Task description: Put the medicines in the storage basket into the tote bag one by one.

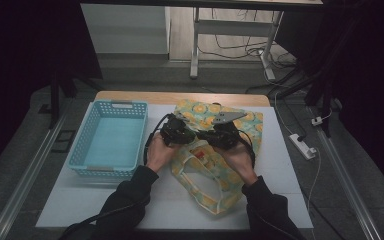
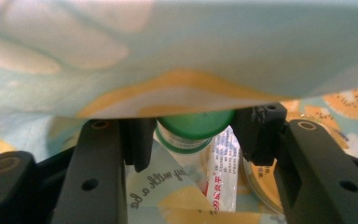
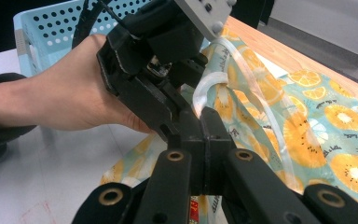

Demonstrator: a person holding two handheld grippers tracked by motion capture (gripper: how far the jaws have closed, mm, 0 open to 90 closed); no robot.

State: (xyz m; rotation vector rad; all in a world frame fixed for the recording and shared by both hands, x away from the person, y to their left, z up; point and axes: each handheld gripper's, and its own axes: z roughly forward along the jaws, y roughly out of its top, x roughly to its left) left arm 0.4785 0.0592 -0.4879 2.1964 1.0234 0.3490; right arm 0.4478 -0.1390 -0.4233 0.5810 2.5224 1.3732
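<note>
The fruit-printed plastic tote bag point(image 1: 215, 165) lies on the white table point(image 1: 290, 170). Right gripper point(image 3: 204, 122): jaws fully closed, pinching the bag's rim. Left gripper point(image 2: 193, 133): jaws half open inside the bag, flanking a green-capped bottle point(image 2: 193, 125); contact uncertain.

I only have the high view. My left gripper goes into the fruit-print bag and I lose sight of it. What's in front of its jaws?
Observer: In the left gripper view, a green bottle cap sits between the jaws of the left gripper, under the bag fabric.
Operator: Am I gripping it yet?
Observer: I cannot tell. The pads stand close on both sides of the cap, but contact is unclear.
Operator: And my right gripper?
Observer: In the right gripper view, the right gripper has its jaws shut on the bag's clear strap.
</note>
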